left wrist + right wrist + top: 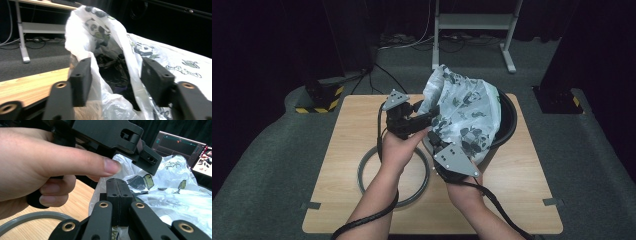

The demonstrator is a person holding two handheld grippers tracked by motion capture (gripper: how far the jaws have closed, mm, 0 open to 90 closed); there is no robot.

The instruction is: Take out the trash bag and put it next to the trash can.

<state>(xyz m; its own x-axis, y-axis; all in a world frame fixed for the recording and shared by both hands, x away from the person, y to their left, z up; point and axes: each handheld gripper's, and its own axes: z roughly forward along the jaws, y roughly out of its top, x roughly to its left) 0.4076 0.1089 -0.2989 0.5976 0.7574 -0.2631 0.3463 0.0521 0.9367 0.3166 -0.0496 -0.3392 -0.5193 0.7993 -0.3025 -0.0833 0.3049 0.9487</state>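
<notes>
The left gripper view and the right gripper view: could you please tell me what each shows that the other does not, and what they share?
The left gripper view alone looks between its own parted jaws into the bag's dark opening, with a white table frame behind. The right gripper view alone shows its jaws pressed together, the person's left hand on the left gripper, a grey ring and lit screens. Both show the white panda-print bag and the wooden table.
</notes>
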